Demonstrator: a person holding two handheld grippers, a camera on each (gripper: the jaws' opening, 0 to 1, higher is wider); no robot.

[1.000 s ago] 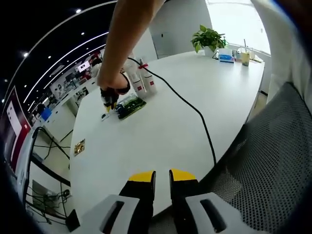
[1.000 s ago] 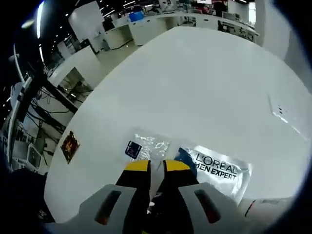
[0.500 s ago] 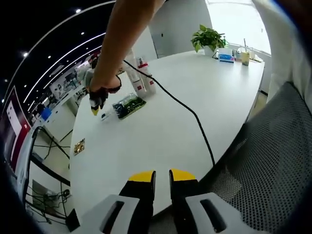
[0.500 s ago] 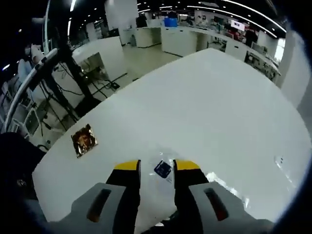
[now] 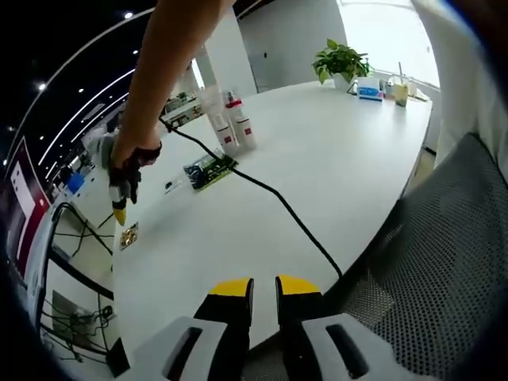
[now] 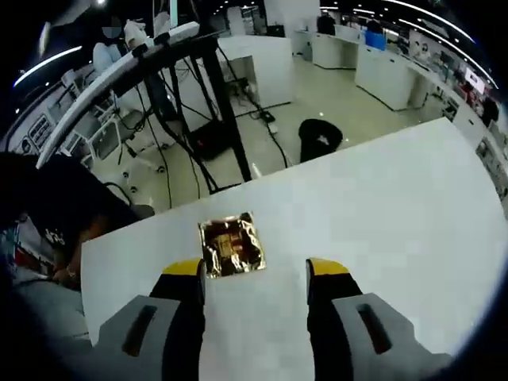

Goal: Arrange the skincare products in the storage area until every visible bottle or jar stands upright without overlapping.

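Right gripper [image 6: 255,274] jaws apart, empty, over brass floor-box plate [image 6: 231,244] at table [image 5: 317,151] edge; left gripper [image 5: 264,290] jaws nearly together, empty, at near edge; upright bottles [image 5: 230,123] and flat sachet [image 5: 209,169] lie beyond, right hand nearer.

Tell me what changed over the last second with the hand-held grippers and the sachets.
The right hand-held gripper moved away from the sachets toward the table edge, opened, and now hangs over the gold foil square. It holds nothing. The left hand-held gripper stayed low at the near table edge, jaws nearly shut and empty. The upright bottles and the sachets did not move.
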